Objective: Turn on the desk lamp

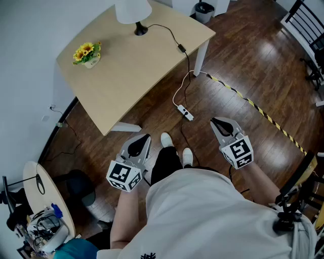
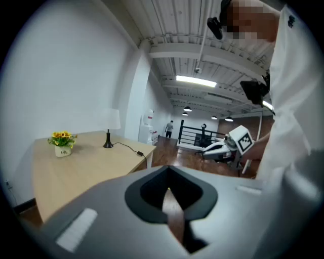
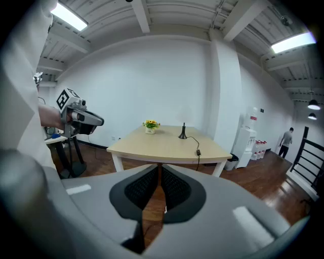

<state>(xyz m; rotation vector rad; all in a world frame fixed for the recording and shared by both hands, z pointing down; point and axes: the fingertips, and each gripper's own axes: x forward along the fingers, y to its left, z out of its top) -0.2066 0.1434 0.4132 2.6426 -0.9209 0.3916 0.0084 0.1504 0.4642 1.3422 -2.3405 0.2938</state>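
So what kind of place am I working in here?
Probably an open loft-style office or lab, not a home: exposed ceiling beams with strip lights, hazard tape on the wood floor, and a water dispenser.

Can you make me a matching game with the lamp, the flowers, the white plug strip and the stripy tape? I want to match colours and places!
Things:
1 desk lamp
2 flowers
3 power strip
4 striped tape

Colour and place:
A yellow and black, on the floor
B white shade, black base, on the table
C all white, on the floor
D yellow, on the table

Pairs: 1-B, 2-D, 3-C, 4-A
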